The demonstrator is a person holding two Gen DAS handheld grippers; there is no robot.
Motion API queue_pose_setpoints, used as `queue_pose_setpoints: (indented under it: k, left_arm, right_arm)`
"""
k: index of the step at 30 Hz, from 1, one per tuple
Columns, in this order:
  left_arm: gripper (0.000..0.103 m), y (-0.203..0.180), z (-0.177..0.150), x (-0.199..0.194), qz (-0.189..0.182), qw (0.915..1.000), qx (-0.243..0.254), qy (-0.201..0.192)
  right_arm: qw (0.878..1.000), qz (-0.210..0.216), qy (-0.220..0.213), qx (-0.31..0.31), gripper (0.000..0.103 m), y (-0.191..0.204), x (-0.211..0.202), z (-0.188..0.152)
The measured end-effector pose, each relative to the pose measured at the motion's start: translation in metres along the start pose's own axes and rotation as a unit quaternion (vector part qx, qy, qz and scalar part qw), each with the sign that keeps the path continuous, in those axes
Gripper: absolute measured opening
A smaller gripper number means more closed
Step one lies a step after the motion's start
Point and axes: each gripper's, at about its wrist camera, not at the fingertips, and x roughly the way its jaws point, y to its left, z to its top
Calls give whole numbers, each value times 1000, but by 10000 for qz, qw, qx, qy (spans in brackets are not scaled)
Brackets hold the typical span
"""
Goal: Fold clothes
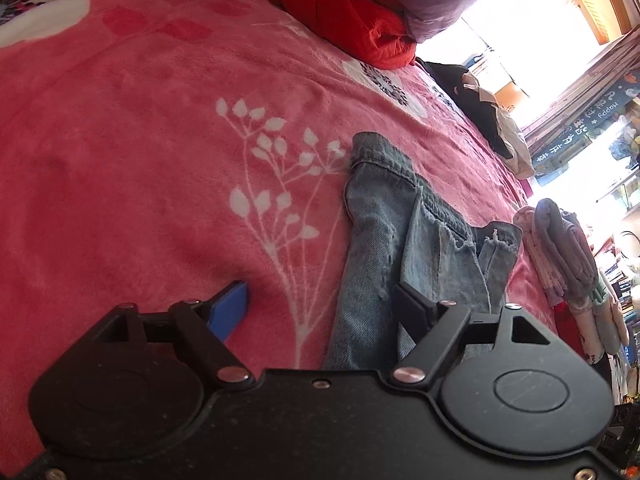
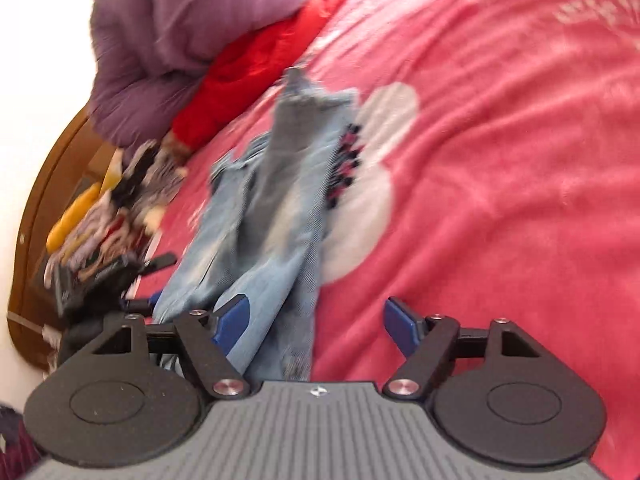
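Left wrist view shows our left tongs [image 1: 320, 300] spread wide and holding nothing. One blue pad [image 1: 230, 312] hangs over the pink blanket [image 1: 140, 160]. The other finger sits just over the near end of the jeans [image 1: 404, 248]. We cannot tell if it touches the cloth.

Right wrist view shows our right tongs [image 2: 316, 320] spread wide too, with nothing between the pads. The jeans [image 2: 260, 216] run away from them, up the bed. This picture is blurry, so the small parts are hard to see.

The jeans lie on the pink blanket, in a long narrow shape. It looks to us like the two legs lie one on top of the other. The waist end is far from us and a frayed hem is off to the side. A little stack of folded clothes [image 1: 568, 256] sits near the bed's edge. A red coat [image 1: 352, 12] and a purple coat [image 2: 168, 40] are bunched up at the far side.

We cannot tell if the jeans need one more fold or are ready to go on the stack.

To grab them well, we think each pair of tongs should pinch all the layers at one end together. Both should lift at the same time and keep the cloth flat, so the edges line up.
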Motion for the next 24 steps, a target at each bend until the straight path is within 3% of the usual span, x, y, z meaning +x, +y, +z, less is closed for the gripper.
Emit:
queue_pose_setpoints:
  k: [4, 7, 10, 13, 16, 18, 19, 23, 24]
  left_arm:
    - [70, -8, 18, 13, -343, 9994, 64, -21]
    - [65, -13, 30, 29, -337, 9989, 334, 13]
    - [51, -7, 43, 49, -415, 9985, 339, 142]
    - [48, -6, 56, 63, -719, 9965, 372, 203]
    - [45, -15, 60, 79, -916, 9928, 699, 317]
    - [36, -24, 59, 88, -983, 9901, 938, 356]
    - [35, -27, 59, 91, -957, 9892, 1055, 353]
    - [22, -39, 60, 95, -807, 9856, 1464, 250]
    - [17, -42, 60, 93, -797, 9841, 1579, 188]
  right_arm:
    - [9994, 164, -194, 222, 73, -7, 23, 20]
    - [9986, 312, -322, 283, 70, -12, 42, 39]
    - [9974, 482, -387, 373, 62, -21, 62, 57]
    - [9955, 716, -431, 442, 58, -28, 76, 72]
    - [9934, 927, -462, 484, 58, -33, 89, 85]
    - [9919, 1066, -474, 502, 56, -35, 97, 94]
    - [9916, 1124, -445, 462, 52, -34, 102, 98]
    - [9927, 1085, -417, 307, 21, -27, 117, 101]
    - [9931, 1073, -405, 242, 19, -24, 118, 101]
